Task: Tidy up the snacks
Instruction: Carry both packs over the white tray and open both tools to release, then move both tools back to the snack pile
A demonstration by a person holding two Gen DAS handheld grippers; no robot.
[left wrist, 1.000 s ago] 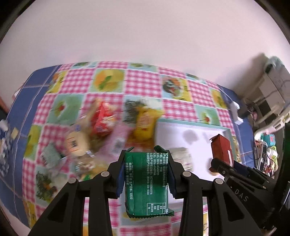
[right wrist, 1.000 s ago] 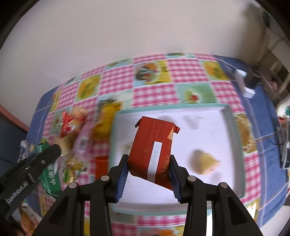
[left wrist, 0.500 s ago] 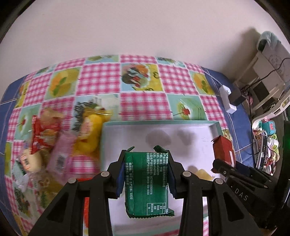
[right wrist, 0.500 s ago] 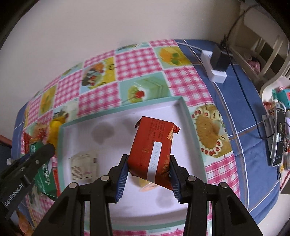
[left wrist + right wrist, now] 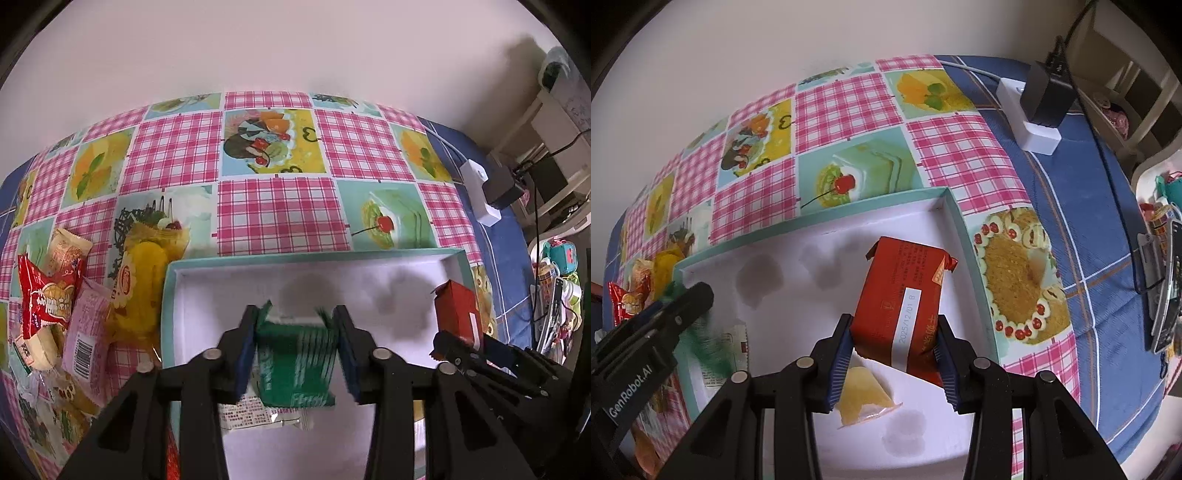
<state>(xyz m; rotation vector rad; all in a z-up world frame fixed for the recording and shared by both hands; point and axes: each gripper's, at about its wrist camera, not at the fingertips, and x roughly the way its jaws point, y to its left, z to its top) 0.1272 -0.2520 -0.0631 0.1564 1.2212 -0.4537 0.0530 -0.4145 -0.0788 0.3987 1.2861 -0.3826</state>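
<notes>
A white tray with a teal rim (image 5: 173, 295) (image 5: 960, 229) lies on the checked tablecloth. My left gripper (image 5: 297, 349) hangs over the tray with its jaws spread. A green snack packet (image 5: 295, 365) shows blurred between them, dropping free, above a white packet (image 5: 255, 415) in the tray. My right gripper (image 5: 895, 352) is shut on a red snack packet (image 5: 903, 302) over the tray's right part, above a yellow jelly cup (image 5: 860, 391). The red packet also shows in the left wrist view (image 5: 456, 308).
A heap of snack packets (image 5: 66, 314) lies left of the tray, with a yellow one (image 5: 138, 291) by its rim. A white power strip with a black adapter (image 5: 1038, 110) lies at the table's far right. Beyond the right edge stands clutter (image 5: 554, 280).
Both grippers moved right and forward over the tray. The left jaws opened and the green packet is slipping out, blurred. The right gripper still holds the red packet.
</notes>
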